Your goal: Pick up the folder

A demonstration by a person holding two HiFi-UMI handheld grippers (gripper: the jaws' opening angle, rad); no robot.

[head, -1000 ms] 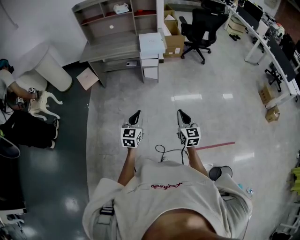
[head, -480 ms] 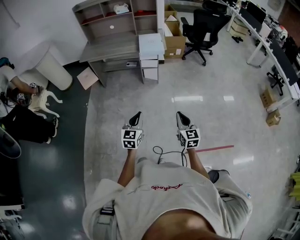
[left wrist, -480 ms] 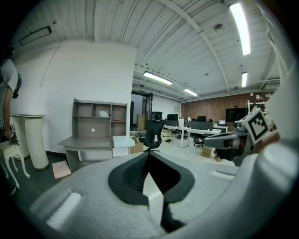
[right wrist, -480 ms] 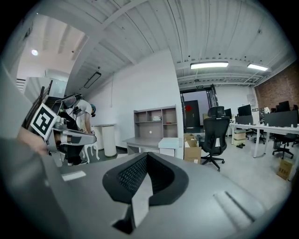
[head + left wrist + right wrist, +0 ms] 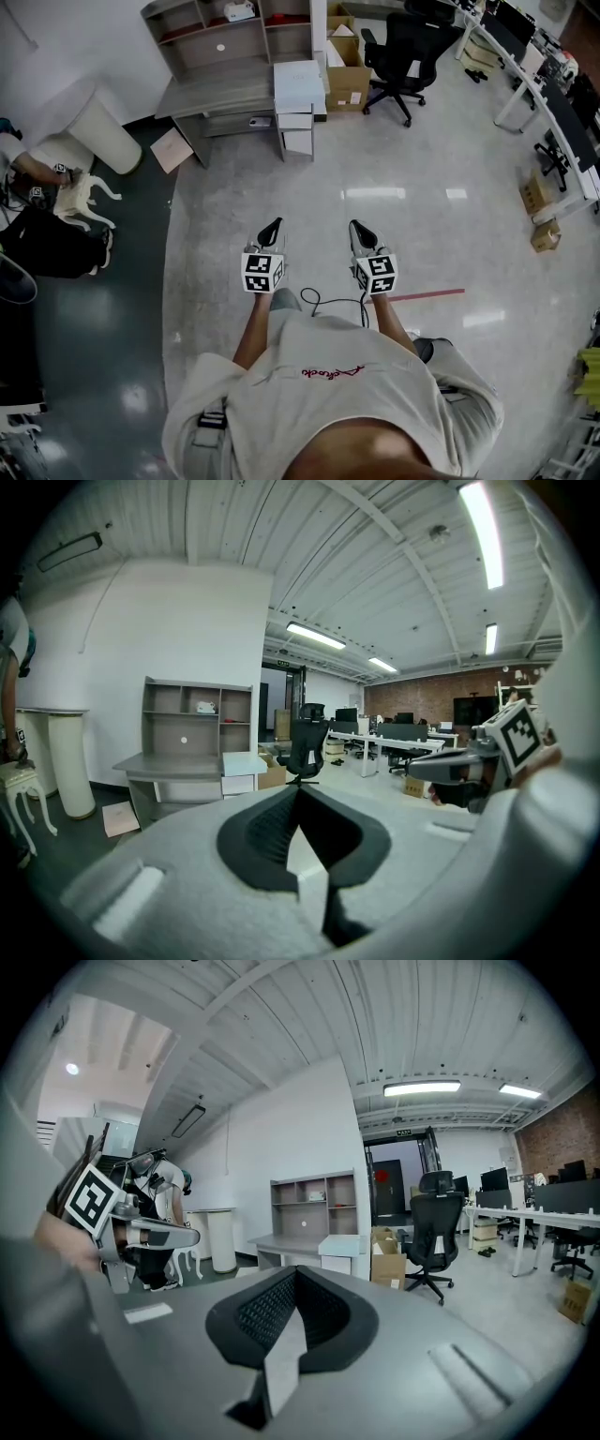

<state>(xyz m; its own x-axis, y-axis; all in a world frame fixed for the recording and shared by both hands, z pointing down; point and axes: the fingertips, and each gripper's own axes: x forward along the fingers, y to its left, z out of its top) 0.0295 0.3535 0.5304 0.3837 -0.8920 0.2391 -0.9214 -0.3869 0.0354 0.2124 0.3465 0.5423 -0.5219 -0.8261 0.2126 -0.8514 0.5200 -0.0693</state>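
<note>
1. Fingers point(image 5: 255, 834) of the left gripper point(image 5: 272, 228) are clenched: the two dark pads meet at their tips and nothing is between them.
2. Fingers point(image 5: 265, 1309) of the right gripper point(image 5: 357, 227) are clenched too, tip against tip, and they hold nothing.
3. Both grippers are held side by side in front of the person's chest, above the pale shiny floor point(image 5: 422, 225). They point nearly level toward the far end of the room and touch nothing.
4. The folder point(image 5: 298, 73), as far as I can tell, is the pale flat thing that lies on top of the white drawer unit point(image 5: 296, 131). It is well apart from both grippers, ahead of them.
5. The drawer unit stands against the right end of the grey counter point(image 5: 220, 97), which carries an open shelf point(image 5: 225, 23) at its back.
6. A cardboard box point(image 5: 348, 86) stands just right of the drawer unit, and a black office chair point(image 5: 401, 52) is near the box.
7. A black cable point(image 5: 323, 302) lies on the floor near the person's feet, and a red line point(image 5: 427, 294) is on the floor to the right of it.
</note>
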